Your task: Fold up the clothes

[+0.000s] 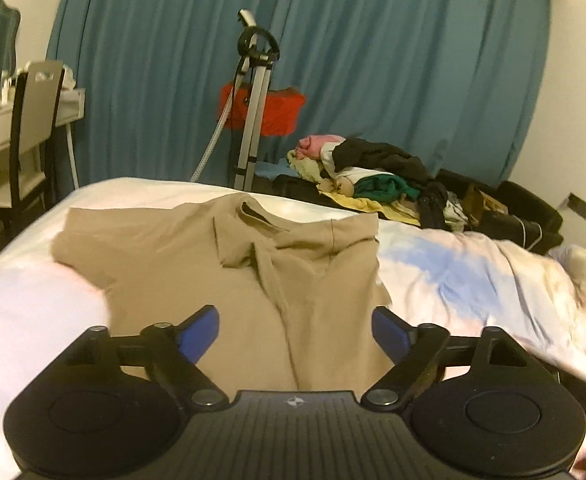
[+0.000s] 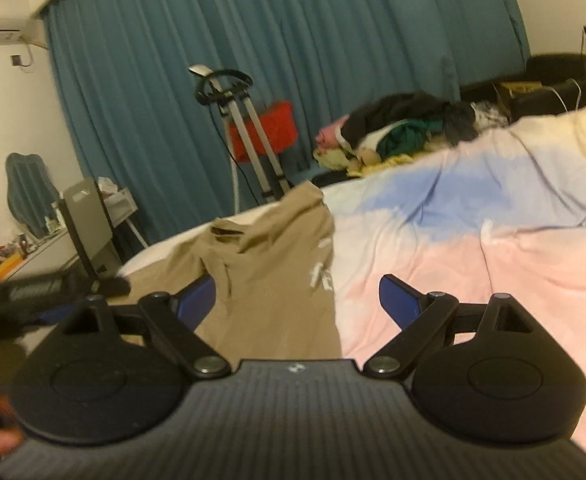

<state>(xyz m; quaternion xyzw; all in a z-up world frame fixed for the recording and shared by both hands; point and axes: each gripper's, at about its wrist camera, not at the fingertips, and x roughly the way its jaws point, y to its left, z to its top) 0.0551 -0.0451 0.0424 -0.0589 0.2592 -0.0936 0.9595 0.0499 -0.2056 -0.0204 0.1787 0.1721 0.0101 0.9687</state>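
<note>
A tan T-shirt (image 1: pixel 253 264) lies rumpled on the bed (image 1: pixel 473 276), collar toward the far edge, one side folded over the middle. My left gripper (image 1: pixel 295 334) is open and empty, hovering just above the shirt's near part. In the right wrist view the same shirt (image 2: pixel 277 280) shows white print near its right edge. My right gripper (image 2: pixel 297 300) is open and empty, over the shirt's right edge and the pink bedding (image 2: pixel 493 280). The left gripper's body shows blurred at the left of that view (image 2: pixel 33 292).
A pile of mixed clothes (image 1: pixel 373 176) sits beyond the bed's far edge. A garment steamer stand (image 1: pixel 253 100) with a red item stands by the blue curtain (image 1: pixel 333 40). A chair and desk (image 1: pixel 25 128) are at the left.
</note>
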